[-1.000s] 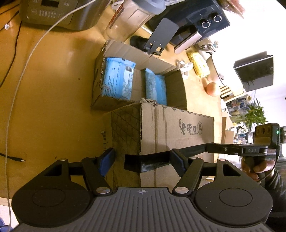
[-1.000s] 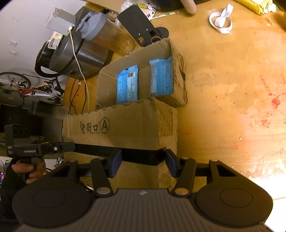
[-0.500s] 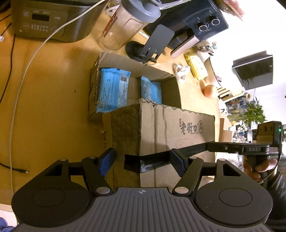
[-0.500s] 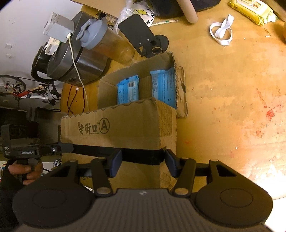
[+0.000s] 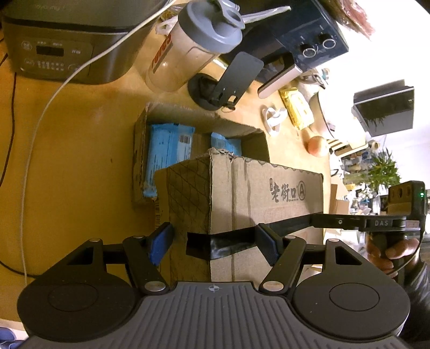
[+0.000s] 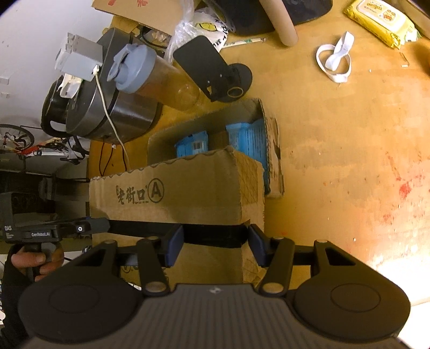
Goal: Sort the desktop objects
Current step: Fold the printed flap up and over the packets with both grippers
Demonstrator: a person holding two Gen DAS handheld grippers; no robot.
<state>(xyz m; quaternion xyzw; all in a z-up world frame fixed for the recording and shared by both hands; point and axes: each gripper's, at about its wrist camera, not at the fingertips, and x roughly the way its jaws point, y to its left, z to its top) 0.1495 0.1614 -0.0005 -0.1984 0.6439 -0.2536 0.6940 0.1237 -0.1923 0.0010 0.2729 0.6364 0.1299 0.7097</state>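
A brown cardboard box (image 5: 268, 204) with a printed label and an "A" is held off the wooden desk between both grippers. My left gripper (image 5: 213, 239) straddles one vertical corner of it, blue pads (image 5: 161, 240) against its faces. My right gripper (image 6: 215, 241) clamps the box (image 6: 188, 188) near another corner. Each view shows the other gripper held by a hand: the right one (image 5: 376, 222), the left one (image 6: 40, 232). Beyond and below lies a low open carton (image 5: 139, 150) holding two blue packets (image 5: 166, 153), also visible from the right (image 6: 247, 137).
Behind the carton stand a black phone stand (image 5: 233, 80), a grey-lidded shaker bottle (image 5: 193, 51) and a rice cooker (image 5: 59, 48) with a white cable (image 5: 53, 102). A white strap (image 6: 334, 60) and a yellow wipes pack (image 6: 381, 21) lie at the right.
Both grippers and the box between them have pulled back from the open carton, which looks smaller and farther. More of the cooker and bottle has come into view.
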